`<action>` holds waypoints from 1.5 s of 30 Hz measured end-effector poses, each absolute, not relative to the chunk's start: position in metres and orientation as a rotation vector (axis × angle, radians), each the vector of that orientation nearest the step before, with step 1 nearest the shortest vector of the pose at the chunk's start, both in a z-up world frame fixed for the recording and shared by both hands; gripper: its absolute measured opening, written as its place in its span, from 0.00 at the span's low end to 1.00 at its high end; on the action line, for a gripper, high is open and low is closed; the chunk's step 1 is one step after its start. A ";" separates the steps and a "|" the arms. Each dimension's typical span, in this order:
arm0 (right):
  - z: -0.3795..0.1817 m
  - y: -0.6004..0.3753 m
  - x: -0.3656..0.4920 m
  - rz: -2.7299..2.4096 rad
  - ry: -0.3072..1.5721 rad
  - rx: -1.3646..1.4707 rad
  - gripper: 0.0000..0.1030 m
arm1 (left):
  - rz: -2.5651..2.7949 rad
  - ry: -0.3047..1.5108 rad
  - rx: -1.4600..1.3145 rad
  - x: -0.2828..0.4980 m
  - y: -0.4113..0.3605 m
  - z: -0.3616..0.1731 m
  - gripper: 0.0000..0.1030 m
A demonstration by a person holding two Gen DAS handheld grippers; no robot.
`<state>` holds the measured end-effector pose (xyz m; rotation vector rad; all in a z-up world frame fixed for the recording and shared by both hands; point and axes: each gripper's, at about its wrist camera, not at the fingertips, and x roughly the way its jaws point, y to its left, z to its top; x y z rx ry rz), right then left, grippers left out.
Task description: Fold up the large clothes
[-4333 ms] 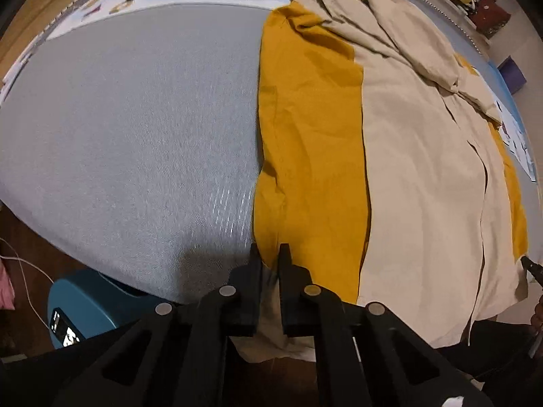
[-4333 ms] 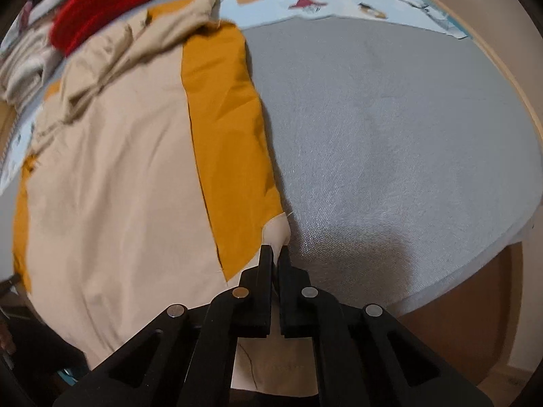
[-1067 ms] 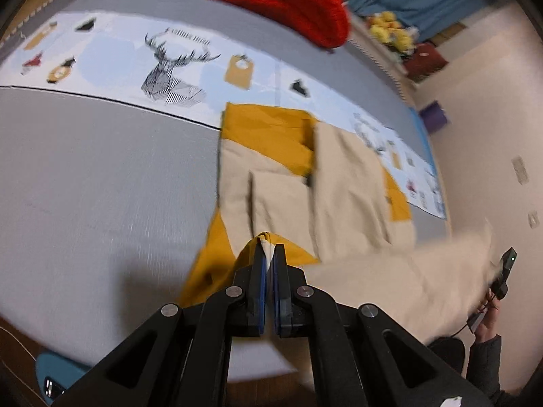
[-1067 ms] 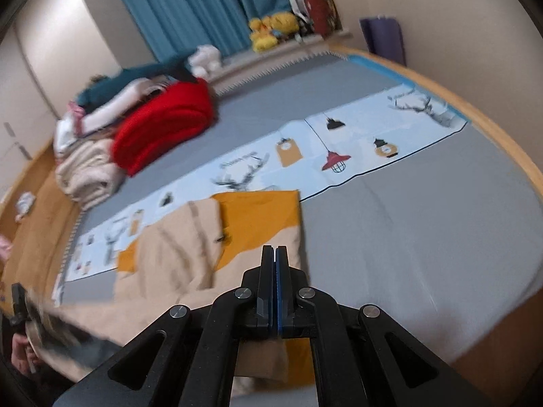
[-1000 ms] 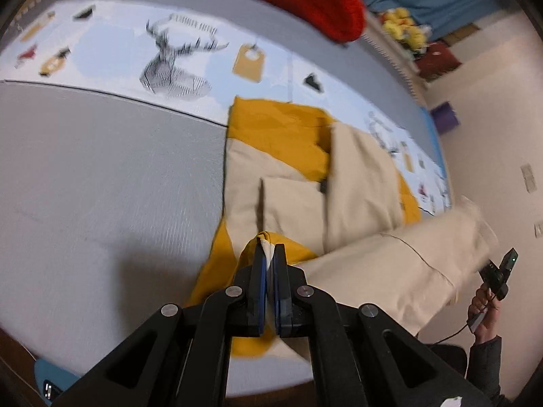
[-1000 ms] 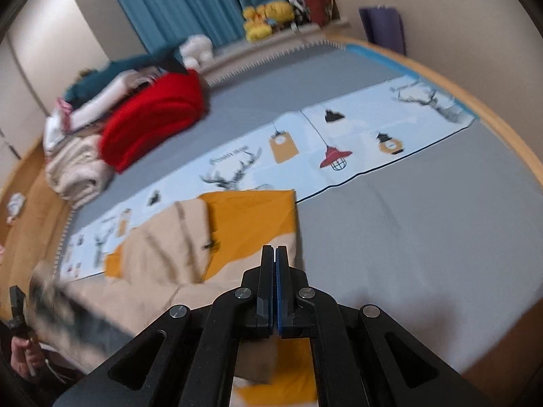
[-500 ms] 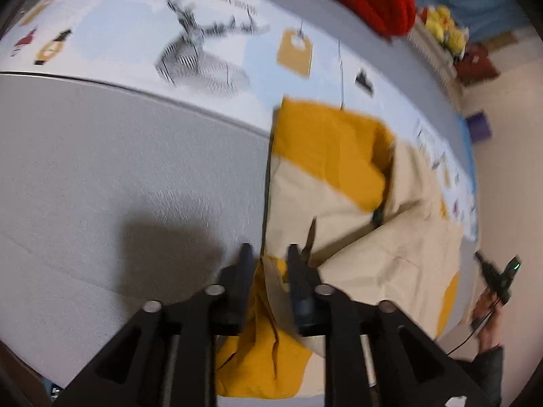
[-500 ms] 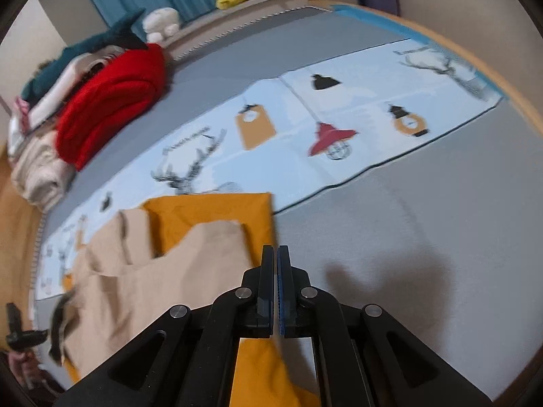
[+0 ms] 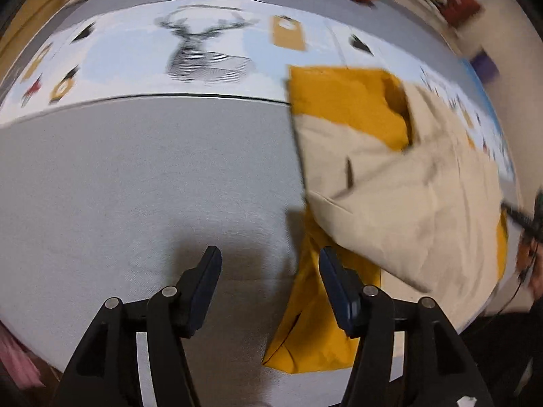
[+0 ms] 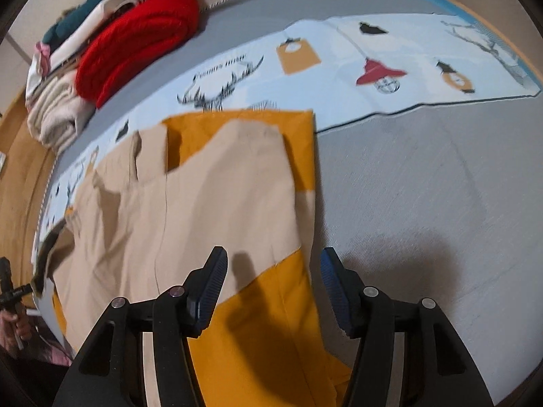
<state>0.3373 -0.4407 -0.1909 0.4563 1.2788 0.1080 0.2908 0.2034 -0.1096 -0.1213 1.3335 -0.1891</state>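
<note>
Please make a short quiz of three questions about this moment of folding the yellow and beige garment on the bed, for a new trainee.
1. True or false: the left gripper is pinching the garment.
2. What lies directly below the open right gripper: A) the red blanket, B) the garment's yellow part, C) the printed blue strip?
3. Fill in: the red blanket lies on the ___ side of the printed strip from the garment.

Key
1. False: its jaws have just been opening and stand apart, with grey bed cover between them and the cloth beside its right finger.
2. B; its jaws have also just been opening.
3. far
</note>
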 end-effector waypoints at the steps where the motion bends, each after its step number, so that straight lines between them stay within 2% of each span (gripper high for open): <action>1: -0.195 -0.438 0.338 0.103 1.294 0.441 0.56 | -0.199 1.336 -0.071 0.293 0.194 -0.113 0.54; 5: -0.204 -0.437 0.341 0.088 1.319 0.434 0.56 | -0.227 1.286 0.005 0.307 0.168 -0.116 0.54; 9: -0.201 -0.436 0.344 0.079 1.293 0.424 0.53 | -0.243 1.201 -0.107 0.331 0.164 -0.106 0.49; 10: -0.199 -0.434 0.345 0.080 1.282 0.419 0.37 | -0.253 1.184 -0.126 0.335 0.162 -0.103 0.39; 11: -0.197 -0.434 0.346 0.076 1.280 0.413 0.27 | -0.259 1.172 -0.140 0.339 0.160 -0.102 0.31; 12: -0.195 -0.435 0.346 0.066 1.270 0.409 0.16 | -0.264 1.163 -0.157 0.343 0.160 -0.101 0.28; 14: -0.187 -0.440 0.345 0.070 1.232 0.442 0.09 | -0.275 1.177 -0.172 0.350 0.159 -0.106 0.06; 17: -0.169 -0.449 0.343 0.067 1.138 0.468 0.05 | -0.245 1.173 -0.142 0.355 0.157 -0.108 0.03; 25: -0.131 -0.462 0.349 -0.017 0.910 0.493 0.04 | -0.166 0.963 -0.244 0.369 0.162 -0.073 0.02; 32: -0.138 -0.450 0.380 -0.089 0.902 0.398 0.04 | -0.056 0.947 -0.274 0.396 0.159 -0.081 0.02; 45: -0.204 -0.423 0.426 -0.189 1.094 0.203 0.04 | 0.039 1.079 -0.230 0.439 0.149 -0.147 0.02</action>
